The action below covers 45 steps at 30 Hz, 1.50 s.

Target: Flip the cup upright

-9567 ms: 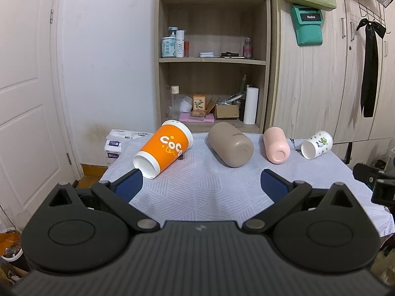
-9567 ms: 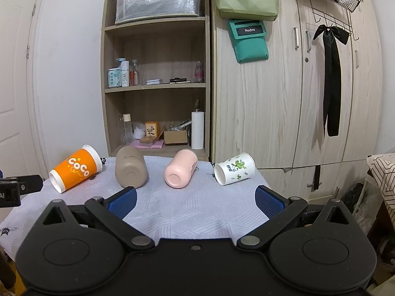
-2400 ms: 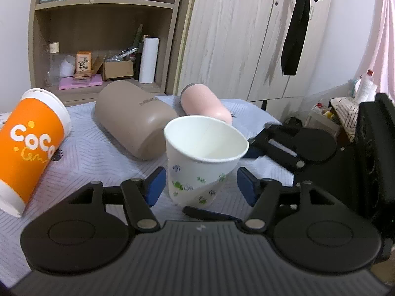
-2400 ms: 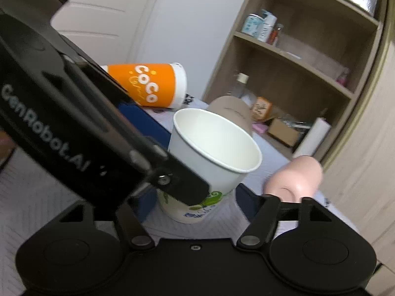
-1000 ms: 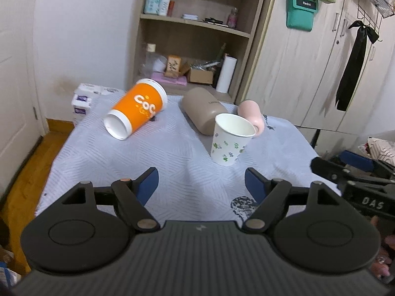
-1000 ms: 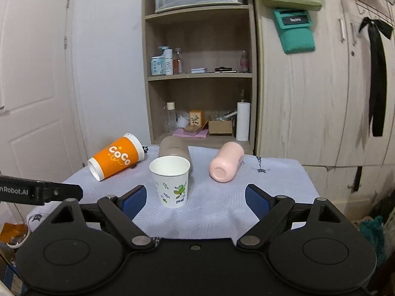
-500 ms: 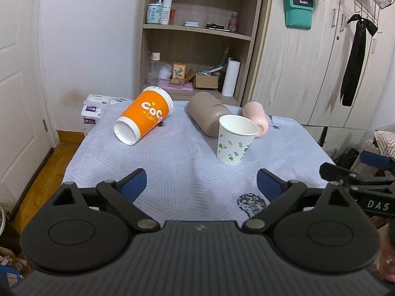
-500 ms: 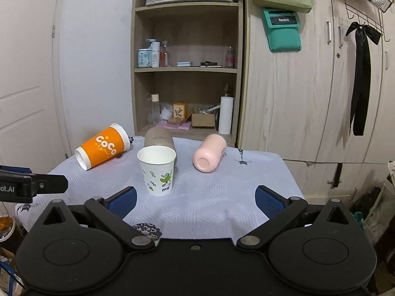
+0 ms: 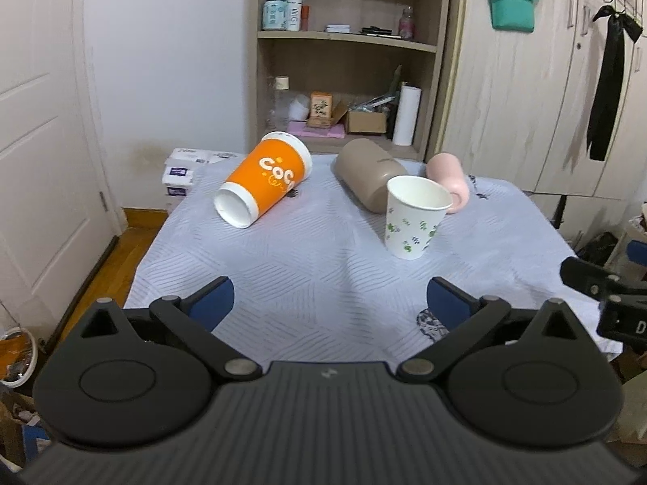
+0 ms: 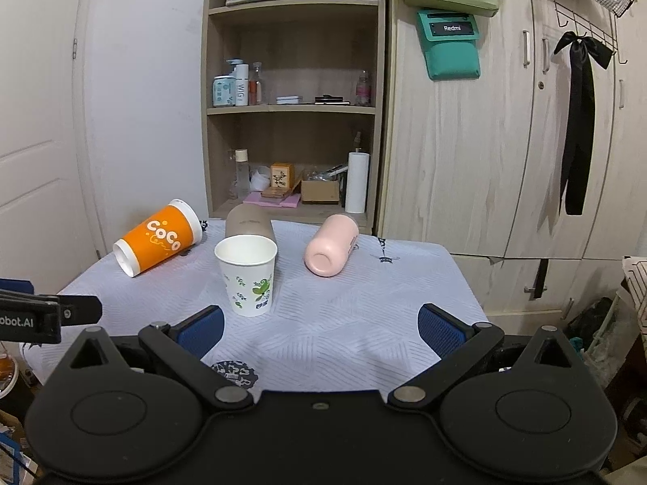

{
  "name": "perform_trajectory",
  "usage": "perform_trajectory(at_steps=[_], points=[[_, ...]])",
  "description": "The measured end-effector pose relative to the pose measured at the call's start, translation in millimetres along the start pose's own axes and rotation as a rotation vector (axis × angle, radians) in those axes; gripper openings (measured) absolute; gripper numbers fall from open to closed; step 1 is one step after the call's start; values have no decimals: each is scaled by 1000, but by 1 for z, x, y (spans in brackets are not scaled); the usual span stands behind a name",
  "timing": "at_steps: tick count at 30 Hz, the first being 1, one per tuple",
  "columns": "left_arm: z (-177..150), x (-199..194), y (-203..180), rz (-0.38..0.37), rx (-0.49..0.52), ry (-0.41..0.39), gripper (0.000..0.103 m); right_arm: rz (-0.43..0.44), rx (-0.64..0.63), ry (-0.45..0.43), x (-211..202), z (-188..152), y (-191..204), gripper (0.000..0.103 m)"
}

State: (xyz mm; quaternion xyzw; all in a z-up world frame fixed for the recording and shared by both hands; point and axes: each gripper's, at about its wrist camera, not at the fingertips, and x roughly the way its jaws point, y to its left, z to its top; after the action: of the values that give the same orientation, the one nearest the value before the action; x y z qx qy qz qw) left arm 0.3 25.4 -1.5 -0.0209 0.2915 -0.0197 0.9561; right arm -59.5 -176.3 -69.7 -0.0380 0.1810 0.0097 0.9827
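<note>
The white leaf-print cup point(image 10: 247, 278) stands upright, mouth up, centre-left in the right wrist view, on the bench point(image 10: 364, 323). Behind it lie the orange cup point(image 10: 155, 243), the tan tumbler point(image 10: 248, 221) and the pink tumbler point(image 10: 332, 245). Left tool point(image 9: 329, 303) and right tool point(image 10: 319, 325) both spread apart, holding nothing, near the bench's front edge

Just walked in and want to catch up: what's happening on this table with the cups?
A person holds two tools, left tool and right tool, both open and empty, back from the cloth-covered table. The white leaf-print paper cup stands upright, mouth up. The orange Coco paper cup, taupe tumbler and pink tumbler lie on their sides.
</note>
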Motion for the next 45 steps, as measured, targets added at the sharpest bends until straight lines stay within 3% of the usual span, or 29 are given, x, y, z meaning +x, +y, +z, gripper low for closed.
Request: perform_trajectory(at_steps=[15,45], points=[[-1,10,-1,40,7,52,103,-27,-3,19,2,-1,0,103],[-5,11,-2,72,28,68,103,-62,2,36,6,-6,-7,103]])
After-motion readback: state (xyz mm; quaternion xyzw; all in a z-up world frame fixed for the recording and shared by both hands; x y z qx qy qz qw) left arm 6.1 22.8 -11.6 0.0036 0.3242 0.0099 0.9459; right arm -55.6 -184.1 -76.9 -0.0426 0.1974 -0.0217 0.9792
